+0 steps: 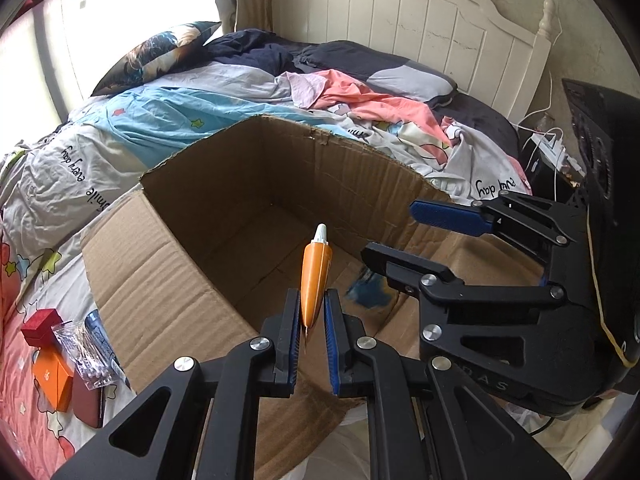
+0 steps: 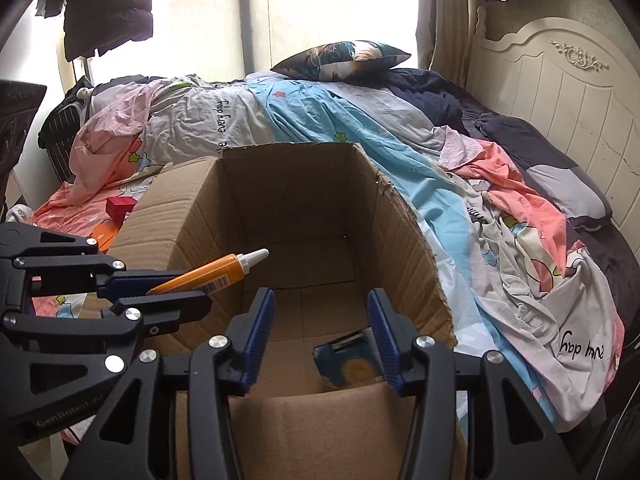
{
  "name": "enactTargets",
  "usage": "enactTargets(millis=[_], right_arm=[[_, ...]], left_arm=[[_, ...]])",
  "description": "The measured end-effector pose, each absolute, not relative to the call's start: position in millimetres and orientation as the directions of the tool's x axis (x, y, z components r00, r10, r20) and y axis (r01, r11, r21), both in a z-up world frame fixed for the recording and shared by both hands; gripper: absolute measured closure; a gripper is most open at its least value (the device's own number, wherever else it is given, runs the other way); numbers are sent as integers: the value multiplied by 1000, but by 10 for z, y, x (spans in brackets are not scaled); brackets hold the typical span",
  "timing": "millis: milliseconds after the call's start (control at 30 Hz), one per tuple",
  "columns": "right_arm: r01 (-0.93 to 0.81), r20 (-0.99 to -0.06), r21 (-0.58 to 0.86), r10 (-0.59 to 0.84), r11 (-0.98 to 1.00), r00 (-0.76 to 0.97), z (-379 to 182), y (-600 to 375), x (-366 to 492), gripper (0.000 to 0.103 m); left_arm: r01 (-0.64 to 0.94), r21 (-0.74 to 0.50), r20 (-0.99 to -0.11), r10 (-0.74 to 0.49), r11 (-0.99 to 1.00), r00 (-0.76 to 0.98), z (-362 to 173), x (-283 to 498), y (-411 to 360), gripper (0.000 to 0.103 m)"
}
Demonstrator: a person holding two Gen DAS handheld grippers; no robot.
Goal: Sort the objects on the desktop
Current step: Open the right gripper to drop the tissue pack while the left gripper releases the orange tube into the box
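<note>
My left gripper [image 1: 313,312] is shut on an orange tube with a white cap [image 1: 315,276] and holds it over the near left rim of an open cardboard box [image 1: 280,184]. The tube also shows in the right wrist view [image 2: 212,270], with the left gripper [image 2: 176,288] around it. My right gripper [image 2: 322,320] is open and empty above the box [image 2: 288,184]. It also shows in the left wrist view [image 1: 394,232]. A blue packet [image 2: 348,364] lies on the box floor, just below the right gripper's fingers.
The box stands on a bed with rumpled colourful bedding [image 2: 500,216]. Left of the box lie a red box [image 1: 40,326], an orange box [image 1: 50,380], a dark red case [image 1: 88,400] and a bag of cotton swabs [image 1: 86,356]. A white headboard [image 1: 420,24] stands behind.
</note>
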State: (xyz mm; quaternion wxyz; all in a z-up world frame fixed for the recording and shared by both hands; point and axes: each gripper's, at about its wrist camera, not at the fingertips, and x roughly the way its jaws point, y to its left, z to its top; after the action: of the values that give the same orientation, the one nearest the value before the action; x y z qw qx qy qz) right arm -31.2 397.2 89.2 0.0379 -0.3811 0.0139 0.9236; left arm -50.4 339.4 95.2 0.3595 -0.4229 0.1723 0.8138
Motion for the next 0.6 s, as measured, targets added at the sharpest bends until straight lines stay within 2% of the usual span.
enactTargets(millis=[133,233,333,400,433,500,567,600], right_arm=[[-81,-704,-6,62,-997,-707,894,3970,-302,57],[-75,-706,-4,56,-997,-706,881,3960,-300,57],[-74,-709,-12,61,-997,-703,853,3948,-295,57],[-80,-713,-16,67,-997,-698,833,3952,-299,57],[-83,-715,-14,68,-996,-696,827,3959,-299,57],[-90,-715,-13,72,-996,-696,826,3976,-293,57],[-91,-712,-6,68,-996,-699,837,3978,-282,57],[-91,-710,-5,67,-996,-701,844,3970,-275,57]], left_arm=[[-729,-23,-814,436,-684,-384,932,-505,3397,92],[-721,-13,-815,425,-693,-394,930,-513,3379,88],[-707,-4,-814,413,-707,-408,937,-524,3340,71],[-703,-22,-807,428,-710,-406,955,-523,3290,52],[-700,-29,-804,432,-714,-408,965,-522,3264,45],[-675,-24,-797,422,-737,-432,991,-532,3198,16],[-666,-27,-787,427,-746,-446,1022,-536,3140,5],[-664,-32,-785,430,-747,-446,1031,-536,3115,3]])
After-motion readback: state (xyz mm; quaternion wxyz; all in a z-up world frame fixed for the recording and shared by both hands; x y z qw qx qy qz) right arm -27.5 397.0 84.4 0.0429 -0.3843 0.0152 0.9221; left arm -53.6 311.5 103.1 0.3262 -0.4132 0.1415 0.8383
